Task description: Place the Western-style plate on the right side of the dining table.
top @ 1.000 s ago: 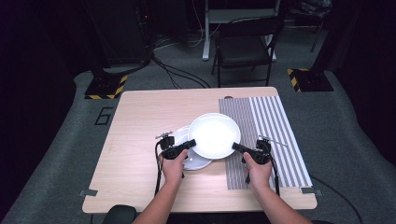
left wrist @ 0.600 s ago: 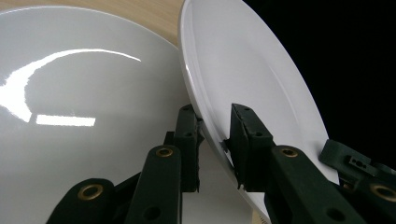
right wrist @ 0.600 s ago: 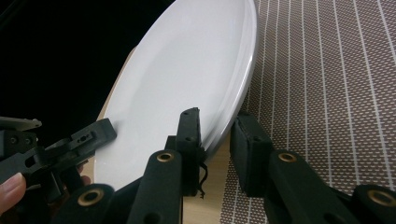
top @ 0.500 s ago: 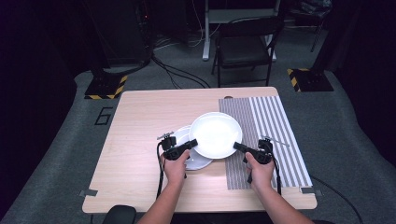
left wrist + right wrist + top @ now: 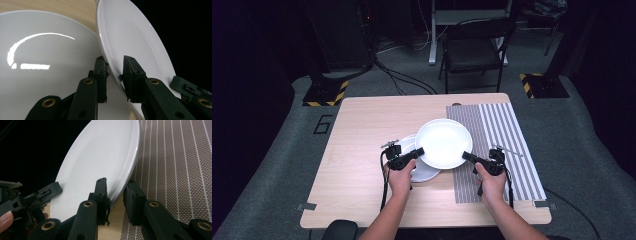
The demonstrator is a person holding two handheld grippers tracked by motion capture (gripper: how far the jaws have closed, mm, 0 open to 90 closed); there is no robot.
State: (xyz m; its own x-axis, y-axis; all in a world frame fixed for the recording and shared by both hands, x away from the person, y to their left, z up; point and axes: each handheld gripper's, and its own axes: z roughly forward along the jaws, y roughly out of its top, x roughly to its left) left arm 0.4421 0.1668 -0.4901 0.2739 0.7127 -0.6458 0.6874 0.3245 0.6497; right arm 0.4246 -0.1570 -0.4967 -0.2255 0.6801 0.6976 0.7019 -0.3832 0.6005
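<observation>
A large white plate [image 5: 443,142] is lifted off the table and held by its rim from both sides. My left gripper [image 5: 418,151] is shut on its left edge, with the jaws pinching the rim [image 5: 113,60] of the plate [image 5: 130,37]. My right gripper [image 5: 465,156] is shut on the opposite edge, and its jaws clamp the rim [image 5: 116,183] of the plate [image 5: 100,157]. In each gripper view the plate looks tilted. A smaller white plate [image 5: 422,172] lies on the table beneath the left side, glossy in the left gripper view [image 5: 37,62].
A brown-and-white striped placemat [image 5: 507,140] covers the right part of the wooden table [image 5: 362,140] and lies under the right gripper [image 5: 175,170]. A black chair [image 5: 474,50] and cables stand on the floor beyond the far edge.
</observation>
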